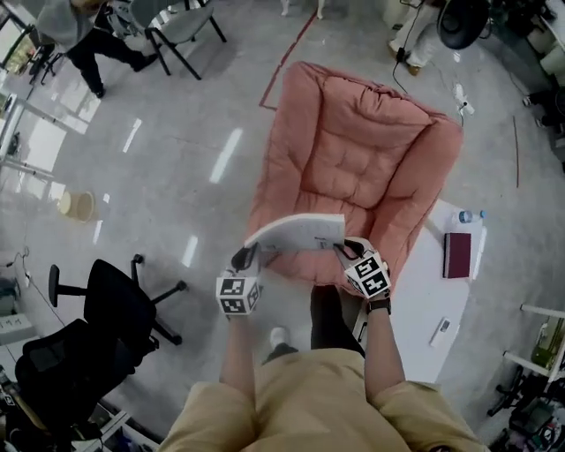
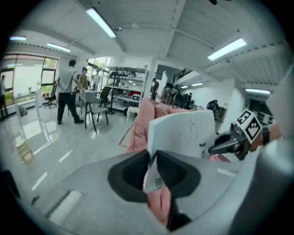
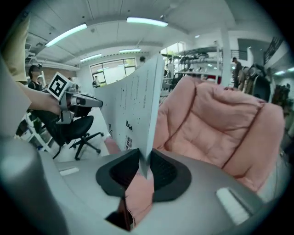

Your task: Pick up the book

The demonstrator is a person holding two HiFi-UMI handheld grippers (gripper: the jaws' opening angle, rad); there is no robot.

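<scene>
A thin white book [image 1: 300, 232] hangs in the air in front of me, over the front edge of a pink cushioned lounge chair [image 1: 353, 150]. My left gripper [image 1: 250, 256] is shut on its left corner, and in the left gripper view the book [image 2: 183, 135] rises from between the dark pads of the left gripper [image 2: 153, 167]. My right gripper [image 1: 346, 250] is shut on the right edge. In the right gripper view the book [image 3: 131, 105] stands upright between the pads of the right gripper [image 3: 144, 167], with the left gripper [image 3: 87, 102] at its far side.
A white side table [image 1: 433, 291] at the right carries a dark red book [image 1: 457, 254], a water bottle [image 1: 468, 215] and a small remote [image 1: 441, 331]. A black office chair [image 1: 106, 309] stands at the left. A person [image 1: 79, 26] and a folding chair [image 1: 181, 26] are far back.
</scene>
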